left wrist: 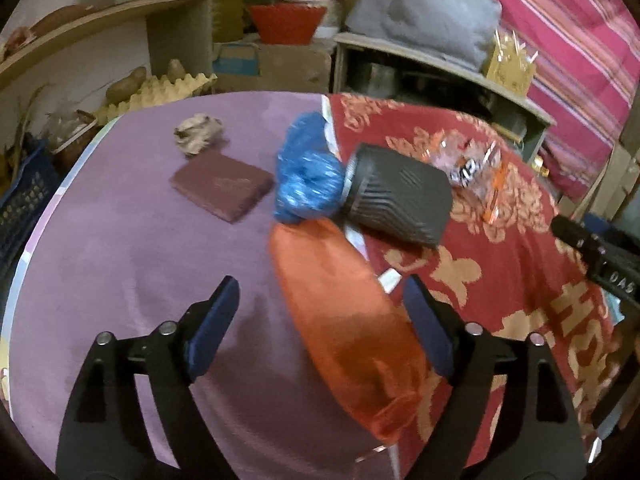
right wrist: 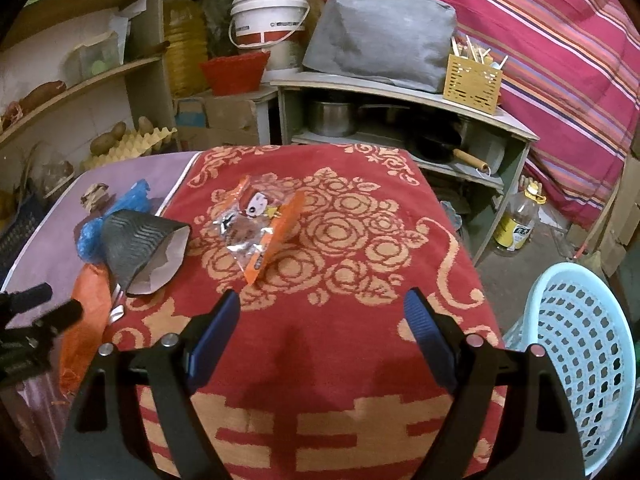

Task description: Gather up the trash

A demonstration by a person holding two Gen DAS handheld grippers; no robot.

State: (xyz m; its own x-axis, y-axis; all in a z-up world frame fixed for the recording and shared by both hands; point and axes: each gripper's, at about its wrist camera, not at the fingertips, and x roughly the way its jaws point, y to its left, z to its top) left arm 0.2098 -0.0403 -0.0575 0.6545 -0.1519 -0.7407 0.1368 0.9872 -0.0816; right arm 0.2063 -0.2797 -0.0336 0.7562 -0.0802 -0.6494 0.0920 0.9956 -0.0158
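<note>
A: What's on the bed, biggest 1st?

B: Red-and-gold rose-pattern woven blanket [right wrist: 360, 340] covers the right half, plain purple sheet [left wrist: 120, 264] the left. Pale blue perforated plastic basket [right wrist: 580, 360] sits off the bed's right edge, on the floor, prob. the bin for the trash.

A: And the trash itself?

B: By size: 1 orange plastic bag [left wrist: 340, 320] lying along the seam between sheet and blanket, near the front edge. 1 crumpled blue plastic bag [left wrist: 308, 180] further back on that seam. 1 dark ribbed paper cup [left wrist: 396, 196] on its side, touching the blue bag, mouth twd the blanket. 1 orange-and-clear snack wrapper [right wrist: 260, 232] mid-blanket. 1 maroon flat pad or booklet [left wrist: 222, 184] on the sheet, can't say if it's trash. 1 brown crumpled paper ball [left wrist: 198, 134] twd the sheet's back edge.

A: Grippers?

B: 2. Left gripper [left wrist: 320, 320] spread wide, nothing gripped; the orange bag lies below, betw. its pads [left wrist: 216, 320], not pinched. Right gripper [right wrist: 322, 332] also wide, nothing in it, over bare blanket just short of the wrapper.

A: So how to do it well?

B: My read: left is lining up on the orange bag. Drop straight down, pinch a bunched fold, not flat film, or it'll slip. Keep clear of the cup. Right should take the wrapper by its raised edge, then swing to the basket.
</note>
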